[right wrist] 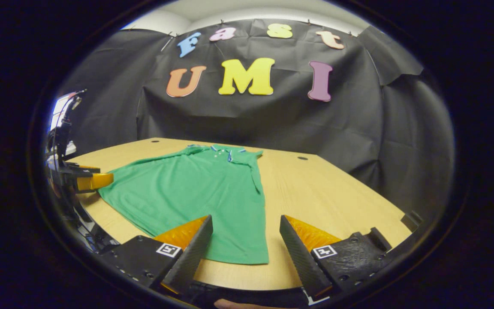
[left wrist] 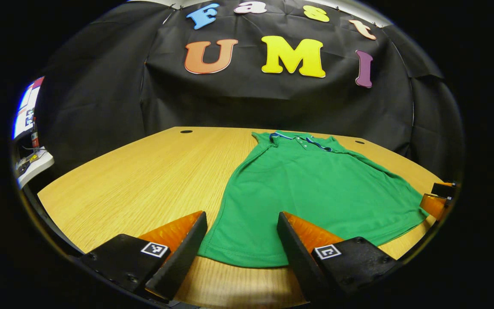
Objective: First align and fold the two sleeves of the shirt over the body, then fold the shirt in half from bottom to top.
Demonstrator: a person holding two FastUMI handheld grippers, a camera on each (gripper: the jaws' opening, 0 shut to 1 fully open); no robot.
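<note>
A green polo shirt (left wrist: 315,193) lies flat on the wooden table (left wrist: 144,180), collar toward the back wall, both sleeves folded in over the body. My left gripper (left wrist: 242,219) stands open above the shirt's near left hem corner, nothing between its fingers. In the right gripper view the same shirt (right wrist: 195,193) stretches from the centre to the left. My right gripper (right wrist: 245,223) hangs open over the near right hem corner. The left gripper (right wrist: 90,180) appears far left in that view; the right gripper (left wrist: 438,199) appears at the far right edge of the left gripper view.
Two cable holes (left wrist: 186,131) (left wrist: 359,142) mark the table's back edge. A screen and white equipment (left wrist: 30,128) stand off the table's left side. Bare wood (right wrist: 337,197) lies right of the shirt.
</note>
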